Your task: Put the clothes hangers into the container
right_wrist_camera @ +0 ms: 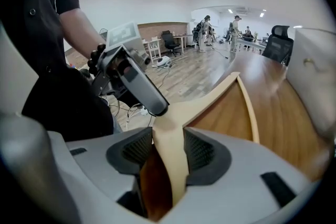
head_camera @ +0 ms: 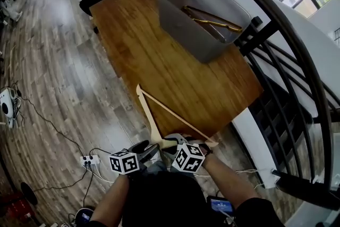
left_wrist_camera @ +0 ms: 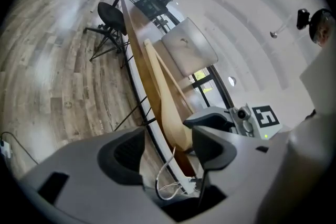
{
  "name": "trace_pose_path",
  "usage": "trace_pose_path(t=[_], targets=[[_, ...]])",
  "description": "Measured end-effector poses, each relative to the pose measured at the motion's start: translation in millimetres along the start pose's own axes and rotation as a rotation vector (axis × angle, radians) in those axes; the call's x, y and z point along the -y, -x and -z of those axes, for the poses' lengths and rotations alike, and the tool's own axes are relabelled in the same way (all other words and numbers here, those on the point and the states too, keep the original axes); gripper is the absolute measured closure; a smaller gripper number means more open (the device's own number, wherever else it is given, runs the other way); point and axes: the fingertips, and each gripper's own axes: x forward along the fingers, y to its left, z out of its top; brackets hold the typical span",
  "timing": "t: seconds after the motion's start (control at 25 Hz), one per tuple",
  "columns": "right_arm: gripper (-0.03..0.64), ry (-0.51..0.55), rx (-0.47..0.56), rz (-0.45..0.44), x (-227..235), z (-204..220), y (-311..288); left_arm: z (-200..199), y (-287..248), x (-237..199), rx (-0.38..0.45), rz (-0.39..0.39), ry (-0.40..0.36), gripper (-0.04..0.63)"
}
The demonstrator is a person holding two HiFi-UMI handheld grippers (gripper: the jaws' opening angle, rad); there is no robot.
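- Left gripper (left_wrist_camera: 168, 150): jaws wide apart, gripping nothing, just beside the hanger's end.
- Right gripper (right_wrist_camera: 168, 150): clamped on the pale wooden hanger (head_camera: 150, 120), which lies at the near edge of the table (head_camera: 133, 45).
- Grey container (head_camera: 186, 26), far right on the table: more hangers (head_camera: 212, 21) lie inside.

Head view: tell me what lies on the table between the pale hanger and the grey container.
Nothing. The head view shows only bare wooden table between the hanger at the near edge and the container farther back.
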Motion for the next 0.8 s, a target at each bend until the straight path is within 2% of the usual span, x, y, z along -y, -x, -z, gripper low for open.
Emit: trace_pose_path(t=[0.24,0.32,0.44,0.52,0.68,0.8], targets=[[0.430,-0.009,0.013,0.011,-10.3,-4.0,-5.9,2.9,-16.0,2.4,-0.087,0.089,0.012,0.314],[0.429,-0.010,0.010,0.018,-11.9,-4.5,-5.5,2.4,-19.7,8.5,-0.103,0.111,0.006,0.356],[0.428,-0.030,0.016,0.026,-13.3,-5.4,-2.0,1.3,-20.0,10.9,-0.113,0.093,0.021,0.442],[0.425,-0.048,0.034,0.024,-16.4,-6.6,1.1,2.7,-17.1,12.9,-0.120,0.096,0.040,0.455],[0.422,-0.042,0.102,0.045,-18.8,-15.9,13.0,-4.9,-7.6,25.1,-0.096,0.127,0.056,0.475],[0.417,0.023,0.104,0.114,-14.9,-15.3,25.2,-23.0,0.3,41.1,-0.022,0.178,0.117,0.492]])
